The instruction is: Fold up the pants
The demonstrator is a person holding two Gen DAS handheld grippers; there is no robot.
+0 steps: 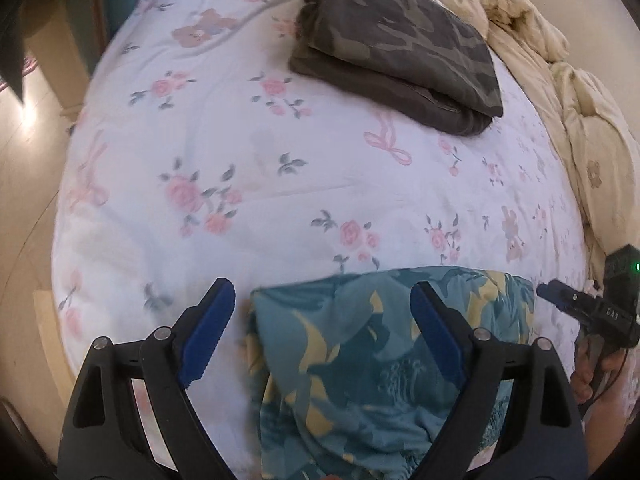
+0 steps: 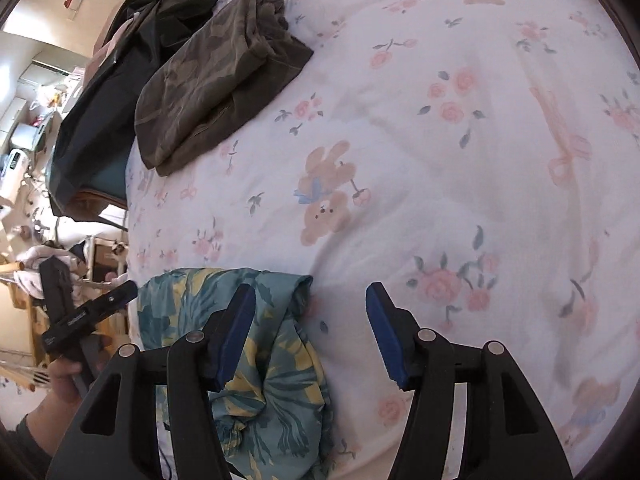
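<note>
A: Fingers first. Left gripper (image 1: 322, 336) has its fingers (image 1: 208, 332) spread wide, nothing pinched. Blue pads clear of the cloth.

B: What's under it?

A: Teal floral pants (image 1: 360, 364), folded into a compact bundle, lying on the bed (image 1: 240, 152) at the near edge. One left finger sits over bare sheet beside the bundle, the other over the fabric; can't tell if that one touches.

B: Right gripper (image 2: 310, 332)?

A: Fingers (image 2: 386, 332) apart too, nothing gripped. Its wrist view shows one finger over the bundle's edge, the other over plain bedsheet. The gap between them is mostly sheet.

B: Can each gripper be seen from the other camera?

A: Yes. The right one pokes in at the far right of the left wrist view, with a hand (image 1: 586, 376) on its handle. The left one shows at the lower left of the right wrist view, also hand-held.

B: Anything else on the bed?

A: Camo pants (image 1: 396, 44), already folded, at the far side, well apart from the teal ones. Cream quilt (image 1: 560, 80) bunched along one edge. Dark jacket (image 2: 116, 92) draped just beside the camo pair in the right wrist view. Sheet is white with pink roses and bears.
</note>
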